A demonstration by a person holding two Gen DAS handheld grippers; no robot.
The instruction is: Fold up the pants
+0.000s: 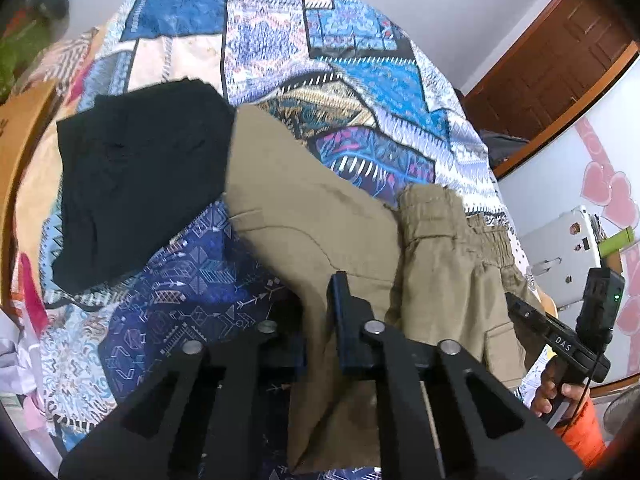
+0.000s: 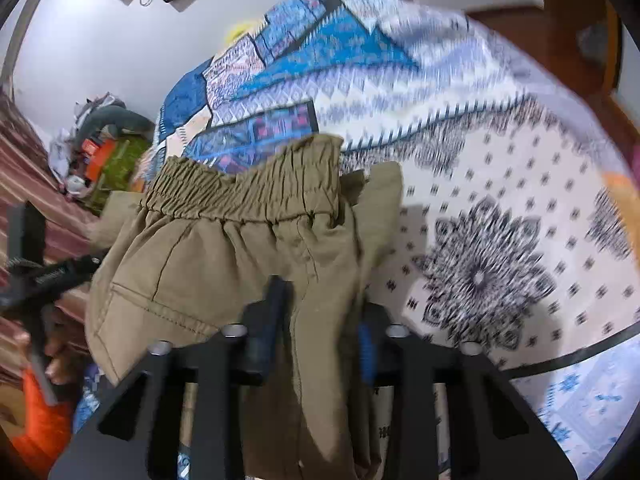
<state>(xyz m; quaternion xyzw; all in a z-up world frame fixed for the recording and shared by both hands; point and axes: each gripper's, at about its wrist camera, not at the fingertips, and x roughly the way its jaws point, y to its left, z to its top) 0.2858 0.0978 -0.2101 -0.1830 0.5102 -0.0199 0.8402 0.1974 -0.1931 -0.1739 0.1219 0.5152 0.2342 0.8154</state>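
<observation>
Together, we are pinching khaki pants [image 1: 320, 216] between both sets of jaws, left gripper [image 1: 316, 344] and right gripper [image 2: 320, 320], above the patterned bed [image 1: 280, 48].

Khaki pants [image 1: 304, 216] — elastic waistband bunched, fabric draped — lifted above the bed.

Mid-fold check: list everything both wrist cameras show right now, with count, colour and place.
khaki pants: one, tan, lifted over the bed, elastic waistband up.
black garment: one, black, flat on the bedspread, left of the pants.
bedspread: one, blue and white patchwork, covering the bed.
door: one, brown wood, far right.
left hand-held gripper: one, black, clamped on pants fabric.
right hand-held gripper: one, black, clamped on fabric below the waistband.
</observation>
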